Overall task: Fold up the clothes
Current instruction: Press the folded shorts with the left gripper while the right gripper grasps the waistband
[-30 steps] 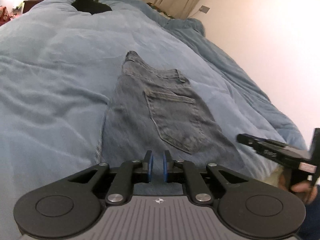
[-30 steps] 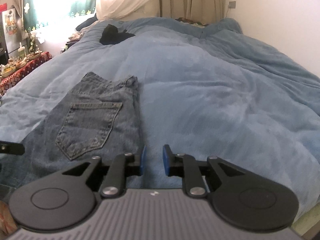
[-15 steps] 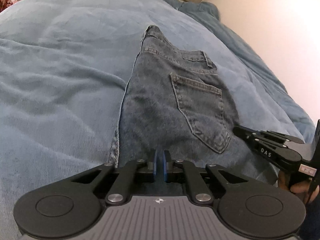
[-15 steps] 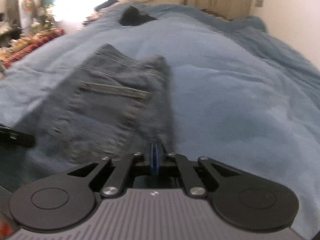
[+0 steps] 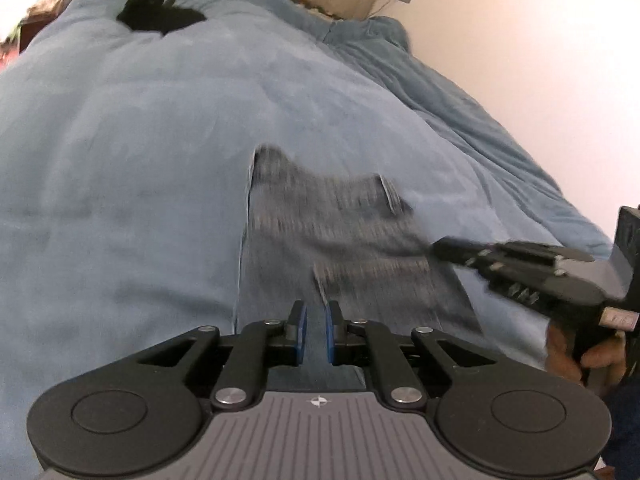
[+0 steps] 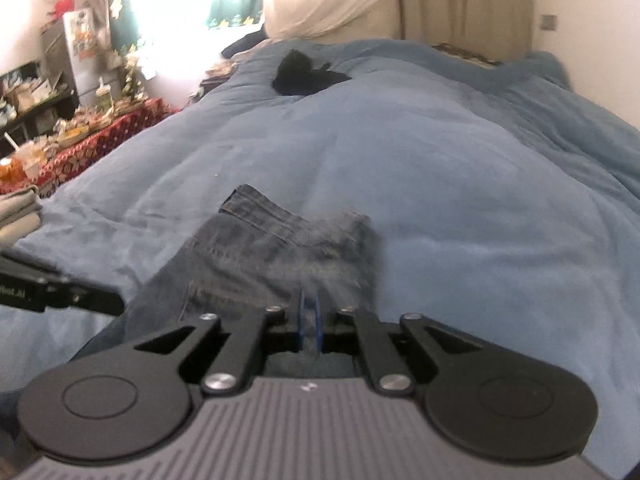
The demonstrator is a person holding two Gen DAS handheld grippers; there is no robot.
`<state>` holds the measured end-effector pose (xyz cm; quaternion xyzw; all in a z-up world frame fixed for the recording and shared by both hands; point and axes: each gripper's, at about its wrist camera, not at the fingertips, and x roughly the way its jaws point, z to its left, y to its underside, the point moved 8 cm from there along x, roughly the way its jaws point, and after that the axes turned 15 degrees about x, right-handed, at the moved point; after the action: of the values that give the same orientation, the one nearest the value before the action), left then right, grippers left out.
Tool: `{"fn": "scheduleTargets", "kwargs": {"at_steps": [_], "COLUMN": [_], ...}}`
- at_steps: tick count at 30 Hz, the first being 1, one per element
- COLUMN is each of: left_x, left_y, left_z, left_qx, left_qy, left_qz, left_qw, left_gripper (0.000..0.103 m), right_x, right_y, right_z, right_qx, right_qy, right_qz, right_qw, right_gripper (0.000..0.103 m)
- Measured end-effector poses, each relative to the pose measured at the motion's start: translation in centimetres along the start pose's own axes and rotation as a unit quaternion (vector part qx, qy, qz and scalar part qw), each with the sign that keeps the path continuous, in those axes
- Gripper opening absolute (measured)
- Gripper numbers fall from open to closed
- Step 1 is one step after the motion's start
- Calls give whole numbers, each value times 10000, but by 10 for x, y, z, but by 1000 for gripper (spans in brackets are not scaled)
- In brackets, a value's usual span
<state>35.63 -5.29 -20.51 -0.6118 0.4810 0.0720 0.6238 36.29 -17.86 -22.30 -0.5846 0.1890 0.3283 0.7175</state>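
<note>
Blue jeans [image 5: 340,232] lie back pocket up on a blue duvet [image 5: 120,140], blurred by motion. My left gripper [image 5: 316,332] is shut on the jeans' near part, with denim between its blue pads. In the left wrist view my right gripper [image 5: 440,248] reaches in from the right over the jeans' right edge. In the right wrist view the right gripper [image 6: 309,322] has the jeans [image 6: 260,256] pinched between its pads, and its jaws are opening a little. The left gripper [image 6: 116,304] shows at the left edge of that view. The held part lies hidden under both grippers.
A black garment [image 6: 304,74] lies at the bed's far end. A cluttered table with a red cloth [image 6: 80,148] and folded clothes [image 6: 16,212] stand to the left. A white wall [image 5: 520,60] runs along the bed's right side. Curtains [image 6: 440,0] hang behind.
The right gripper's jaws, apart a second ago, have closed on the jeans' edge. Both grippers have moved forward with the denim, and the waistband now sits nearer to them.
</note>
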Motion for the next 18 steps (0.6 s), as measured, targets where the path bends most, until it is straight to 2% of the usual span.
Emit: {"fn": "scheduleTargets", "kwargs": {"at_steps": [2,5,6,8,13,15,16,17,18], "left_x": [16,43,52,66,50,41,40,39,42], "left_y": [-14,-19,-20,-18,-22,-29,-34,-39,-42], "left_z": [6,12,15,19,25,29,32,36,41], "left_qx": [23,111,155,199,192,260,308,356,322], "left_qy": [-8,-30,-58,-91,-16,-118,-162,-206,-270], "left_qz": [98,311,381,500,319,138,34,-70,-91], "left_qw": [9999,9995,9991,9985,9993,9995,9994,9991,9991], "left_gripper": [8,8,8,7,7,12,16,26,30], "right_x": [22,48,52,52,32,25,22,19,22], "right_y": [-2,8,11,15,3,-6,-15,-23,-30], "right_z": [3,-11,-17,-27,-28,-29,-33,-36,-39], "right_qx": [-17,-116,-112,-15,-89,-29,89,208,325], "right_qy": [-14,313,308,252,294,264,232,205,212], "right_qz": [120,291,338,416,303,236,197,159,138], "right_qw": [9999,9990,9989,9988,9991,9994,9995,9994,9992], "right_gripper": [5,0,0,0,0,6,13,21,26]}}
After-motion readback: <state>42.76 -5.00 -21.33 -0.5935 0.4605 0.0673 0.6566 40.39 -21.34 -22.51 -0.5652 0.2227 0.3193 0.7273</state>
